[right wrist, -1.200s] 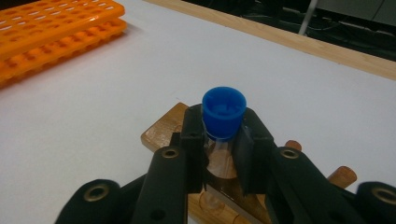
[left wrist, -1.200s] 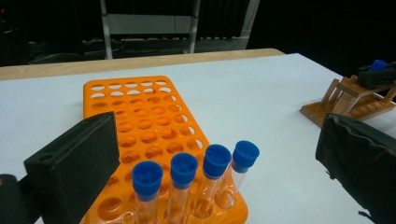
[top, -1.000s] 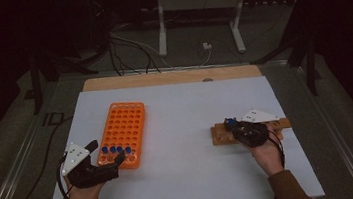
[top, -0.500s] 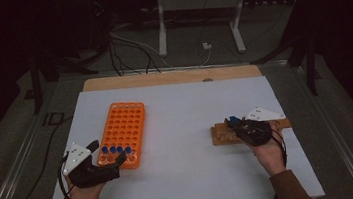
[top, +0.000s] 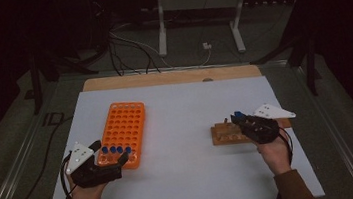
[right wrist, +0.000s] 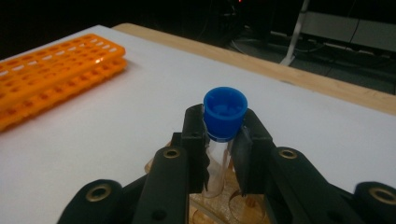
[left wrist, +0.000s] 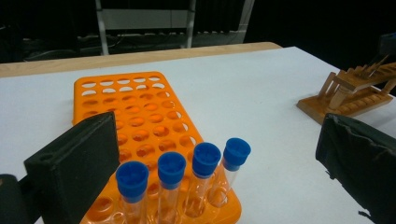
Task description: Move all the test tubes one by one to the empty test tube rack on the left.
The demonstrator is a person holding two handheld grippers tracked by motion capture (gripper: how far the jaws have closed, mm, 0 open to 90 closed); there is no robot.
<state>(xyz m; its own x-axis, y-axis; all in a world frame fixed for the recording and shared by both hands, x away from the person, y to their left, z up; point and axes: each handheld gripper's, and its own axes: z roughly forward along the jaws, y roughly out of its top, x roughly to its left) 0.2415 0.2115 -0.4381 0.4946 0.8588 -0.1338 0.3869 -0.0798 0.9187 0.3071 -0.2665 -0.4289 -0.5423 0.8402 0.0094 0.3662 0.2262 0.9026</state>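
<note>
Here, right gripper (right wrist: 223, 154) clamped on clear blue-capped tube (right wrist: 223, 122), left gripper (left wrist: 219, 168) spread wide beside perforated orange plastic rack (left wrist: 135, 112)

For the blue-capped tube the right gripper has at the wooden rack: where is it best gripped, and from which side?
Grip the glass just under the blue cap, from above. The test tube stands upright over the wooden rack, so only its top is free, and the cap's wider rim stops slipping. The right gripper is shut on it exactly there, one jaw on each side.
</note>
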